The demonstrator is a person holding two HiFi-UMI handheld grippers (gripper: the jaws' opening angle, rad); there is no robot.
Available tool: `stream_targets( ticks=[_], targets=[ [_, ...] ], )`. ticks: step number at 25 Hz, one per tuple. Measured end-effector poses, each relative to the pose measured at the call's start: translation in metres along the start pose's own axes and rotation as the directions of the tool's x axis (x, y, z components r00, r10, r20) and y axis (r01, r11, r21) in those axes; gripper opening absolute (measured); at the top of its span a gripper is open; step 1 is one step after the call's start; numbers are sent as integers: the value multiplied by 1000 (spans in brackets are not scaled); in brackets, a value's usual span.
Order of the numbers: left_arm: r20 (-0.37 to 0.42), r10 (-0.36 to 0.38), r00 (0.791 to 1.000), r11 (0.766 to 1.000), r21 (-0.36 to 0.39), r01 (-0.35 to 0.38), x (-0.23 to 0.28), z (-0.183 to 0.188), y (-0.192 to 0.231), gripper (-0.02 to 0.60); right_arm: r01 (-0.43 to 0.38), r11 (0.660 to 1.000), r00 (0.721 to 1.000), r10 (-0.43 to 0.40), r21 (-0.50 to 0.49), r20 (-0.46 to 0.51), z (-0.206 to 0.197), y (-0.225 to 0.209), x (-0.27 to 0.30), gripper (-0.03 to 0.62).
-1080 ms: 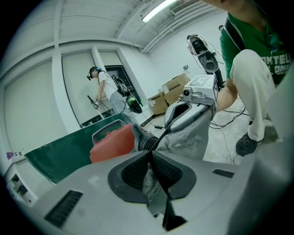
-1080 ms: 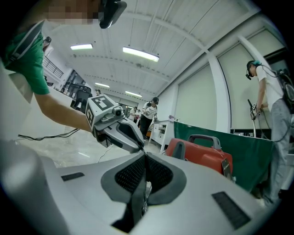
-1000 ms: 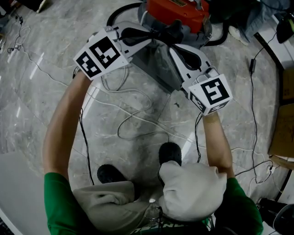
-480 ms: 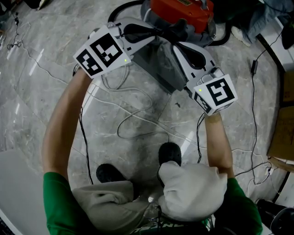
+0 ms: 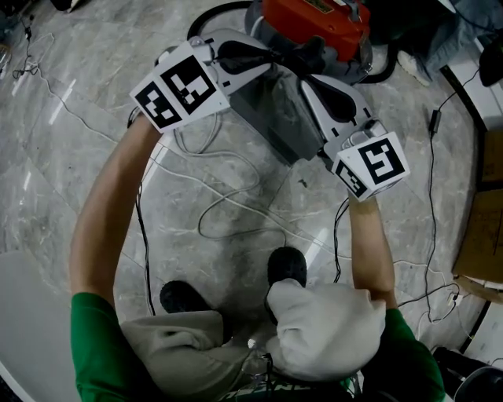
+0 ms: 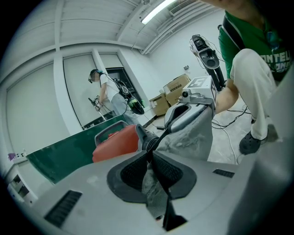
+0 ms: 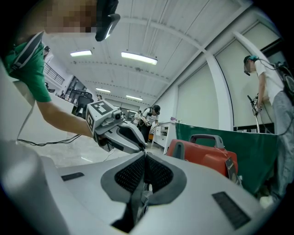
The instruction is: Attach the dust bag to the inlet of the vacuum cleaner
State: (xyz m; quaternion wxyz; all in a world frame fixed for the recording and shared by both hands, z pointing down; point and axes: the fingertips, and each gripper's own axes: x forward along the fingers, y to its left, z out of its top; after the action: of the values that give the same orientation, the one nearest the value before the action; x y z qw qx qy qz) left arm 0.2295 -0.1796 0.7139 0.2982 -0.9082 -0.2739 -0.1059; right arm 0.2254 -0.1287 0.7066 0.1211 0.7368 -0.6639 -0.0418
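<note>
The red vacuum cleaner stands on the floor at the top of the head view. A grey fabric dust bag hangs right in front of it, held between both grippers. My left gripper comes in from the left, shut on the bag's upper edge. My right gripper comes in from the right, also shut on that edge. In the left gripper view the left gripper pinches grey cloth, with the dust bag and vacuum cleaner beyond. The right gripper clamps fabric beside the vacuum cleaner. The inlet is hidden.
White and black cables loop across the marble floor below the bag. The person's shoes stand close behind. Cardboard boxes sit at the right. A green panel stands behind the vacuum, and another person is farther back.
Both grippers, with the bag between them, have shifted slightly up in the head view, nearer the vacuum cleaner. Their grip is unchanged.
</note>
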Motion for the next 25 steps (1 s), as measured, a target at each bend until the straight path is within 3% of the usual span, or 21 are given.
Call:
stream_targets(
  ticks=[25],
  targets=[
    [18,-8,1000,1000,-14,8,9,0,6,37,0,999,1000,0,41,16,-1,-10,2,15]
  ],
)
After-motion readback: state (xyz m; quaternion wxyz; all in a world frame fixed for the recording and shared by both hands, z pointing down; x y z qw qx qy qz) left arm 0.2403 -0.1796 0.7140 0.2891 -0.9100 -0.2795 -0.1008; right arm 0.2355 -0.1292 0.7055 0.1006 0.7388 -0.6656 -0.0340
